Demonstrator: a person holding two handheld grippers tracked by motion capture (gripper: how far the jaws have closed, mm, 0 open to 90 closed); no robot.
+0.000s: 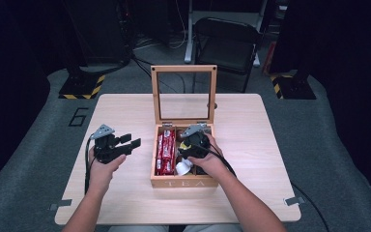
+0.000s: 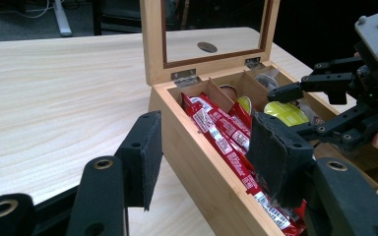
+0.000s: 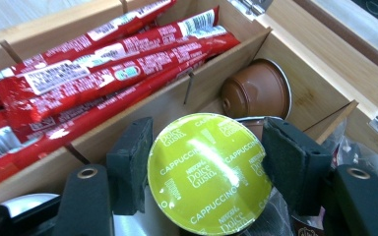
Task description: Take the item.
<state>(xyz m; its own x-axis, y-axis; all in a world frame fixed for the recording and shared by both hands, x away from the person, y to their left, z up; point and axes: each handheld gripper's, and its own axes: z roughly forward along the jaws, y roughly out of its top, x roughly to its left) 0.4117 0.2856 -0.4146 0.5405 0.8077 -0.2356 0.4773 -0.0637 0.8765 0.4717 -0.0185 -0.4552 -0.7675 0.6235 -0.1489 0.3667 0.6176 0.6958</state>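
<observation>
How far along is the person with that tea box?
The wooden box already stands open, red sachets in its left compartment. The right gripper has its jaws around a green cappuccino capsule inside the box. Lifting or settling it remains. The left gripper waits open beside.

High view: above table (image 1: 125, 203), facing fwd/down, far off. Left gripper view: low, near, beside tea box (image 2: 211, 182). Right gripper view: v. close, inside it. All 3 share box w/ red sachets (image 3: 93, 83).
</observation>
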